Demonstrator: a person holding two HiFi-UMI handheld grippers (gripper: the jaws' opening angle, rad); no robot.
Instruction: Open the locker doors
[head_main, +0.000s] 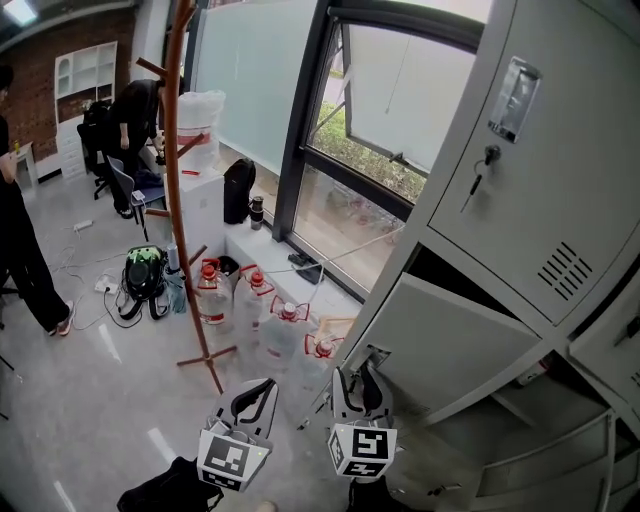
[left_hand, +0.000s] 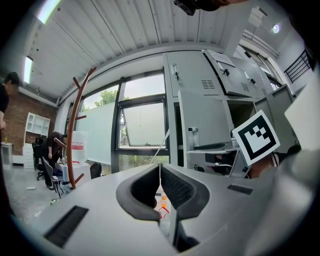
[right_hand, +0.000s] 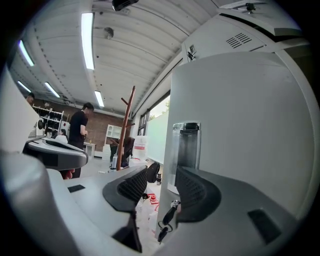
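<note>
Grey locker doors (head_main: 560, 190); brown coat stand (head_main: 171, 130)

Two tools (head_main: 254, 396), four water jugs (head_main: 210, 292).

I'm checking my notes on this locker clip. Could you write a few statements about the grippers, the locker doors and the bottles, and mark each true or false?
1. The left gripper has its jaws together with nothing between them. True.
2. The right gripper is shut tight. False: its jaws stand apart, with a hanging key between them.
3. The upper locker door is closed. True.
4. The lower locker door is closed too. False: it is swung out.
5. The water bottles stand on top of the lockers. False: they stand on the floor by the window.
</note>
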